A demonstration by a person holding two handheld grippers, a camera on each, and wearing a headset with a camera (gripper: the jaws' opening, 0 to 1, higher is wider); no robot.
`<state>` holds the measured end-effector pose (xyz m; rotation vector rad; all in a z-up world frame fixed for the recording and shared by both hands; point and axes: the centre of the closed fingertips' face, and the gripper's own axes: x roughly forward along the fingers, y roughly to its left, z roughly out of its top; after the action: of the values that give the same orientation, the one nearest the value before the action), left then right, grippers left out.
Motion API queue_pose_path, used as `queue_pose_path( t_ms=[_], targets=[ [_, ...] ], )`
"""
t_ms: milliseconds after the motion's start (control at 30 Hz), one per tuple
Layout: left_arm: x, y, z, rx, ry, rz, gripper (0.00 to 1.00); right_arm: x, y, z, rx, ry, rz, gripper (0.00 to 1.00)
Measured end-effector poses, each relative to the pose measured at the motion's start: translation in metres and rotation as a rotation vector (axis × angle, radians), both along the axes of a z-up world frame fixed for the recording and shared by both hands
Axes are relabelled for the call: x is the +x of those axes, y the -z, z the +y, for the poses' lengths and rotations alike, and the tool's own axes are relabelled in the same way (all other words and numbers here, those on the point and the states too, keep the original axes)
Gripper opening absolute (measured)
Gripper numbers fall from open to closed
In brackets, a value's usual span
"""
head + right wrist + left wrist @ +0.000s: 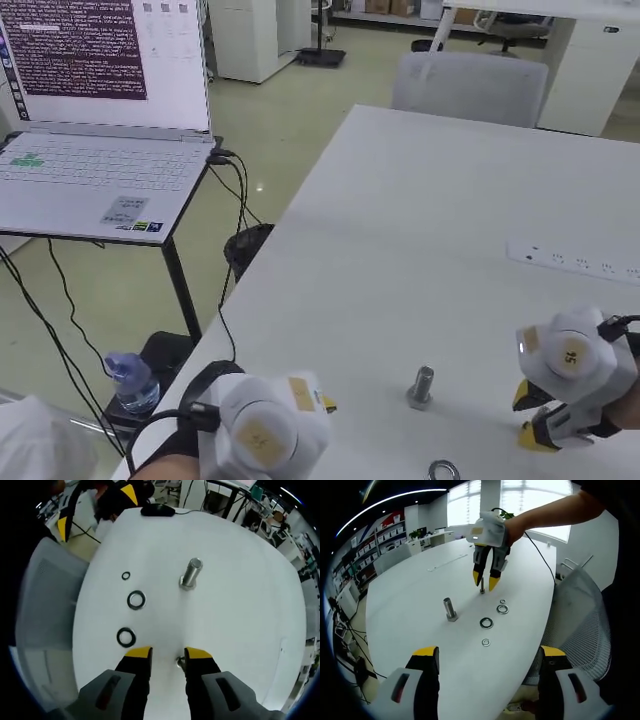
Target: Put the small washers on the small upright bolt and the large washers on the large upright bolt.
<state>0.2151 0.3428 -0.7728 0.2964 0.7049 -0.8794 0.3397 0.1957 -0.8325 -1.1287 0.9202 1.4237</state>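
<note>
The large bolt [420, 388] stands upright on the white table [430, 230]; in the left gripper view this large bolt [450, 609] is left of the washers. The thin small bolt [482, 589] stands behind them. Two large washers [502, 609] [486, 623] and two small washers [485, 642] [503, 601] lie flat. My right gripper [168, 653] is open, pointing down, its jaws astride the small bolt [179, 662] and holding nothing. My left gripper [488, 652] is wide open at the table's near edge, well short of the washers.
A laptop [100, 170] on a stand is at the left, off the table. A power strip [575, 262] lies at the table's right. There is a water bottle [130, 380] on the floor, a grey chair [470, 88] at the far end, and a mesh chair [580, 610].
</note>
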Motion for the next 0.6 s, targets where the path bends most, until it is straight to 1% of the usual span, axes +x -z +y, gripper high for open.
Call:
queue_pose_path(
  t_ms=[167, 333, 600],
  targets=[
    [-0.001, 0.001, -0.001, 0.002, 0.002, 0.003, 0.81, -0.010, -0.001, -0.004, 0.001, -0.014, 0.005, 0.27],
    [0.000, 0.000, -0.001, 0.004, 0.004, -0.001, 0.81, -0.018, 0.001, -0.010, 0.003, -0.016, 0.017, 0.27],
    [0.000, -0.001, -0.001, 0.009, 0.007, -0.002, 0.80, -0.027, 0.002, -0.016, 0.010, -0.020, 0.025, 0.27]
  ],
)
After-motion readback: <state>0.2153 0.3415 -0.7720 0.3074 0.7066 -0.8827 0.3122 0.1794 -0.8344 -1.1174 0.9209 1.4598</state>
